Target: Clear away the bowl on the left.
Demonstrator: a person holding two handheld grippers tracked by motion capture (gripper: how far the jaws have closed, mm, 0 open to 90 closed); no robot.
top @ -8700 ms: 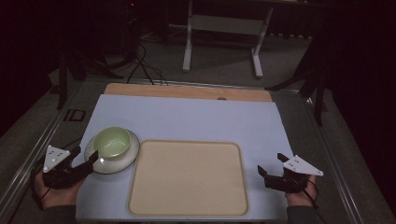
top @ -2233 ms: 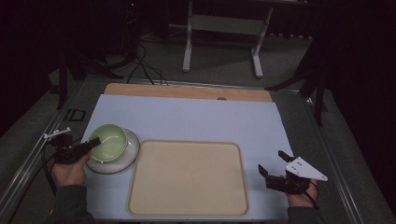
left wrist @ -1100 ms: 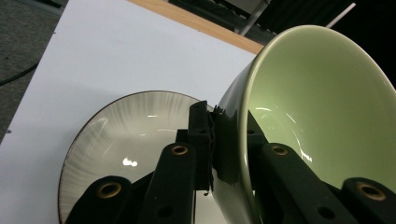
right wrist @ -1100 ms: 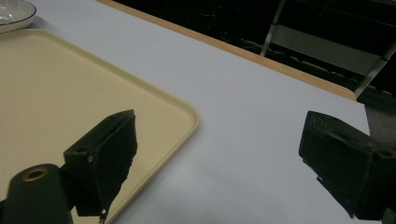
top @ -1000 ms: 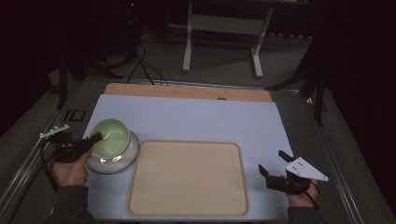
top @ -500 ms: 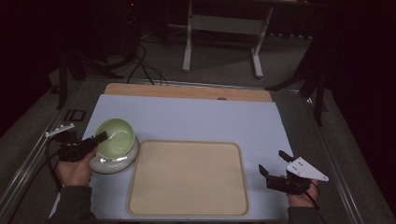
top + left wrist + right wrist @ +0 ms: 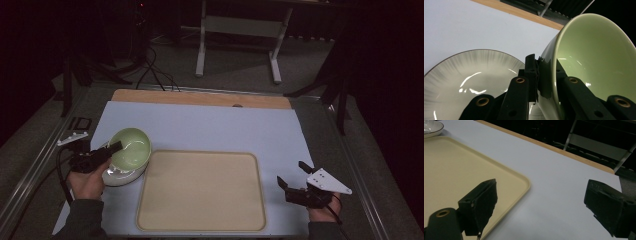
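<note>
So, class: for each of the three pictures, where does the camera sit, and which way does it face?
High view: above the person's side, looking forward and down on the table; both forearms enter below.
Left gripper view: rides the left gripper, whose jaws clamp the green bowl over the plate.
Right gripper view: looks along the right gripper, jaws apart.
Shared: the tray, also in the high view.
</note>
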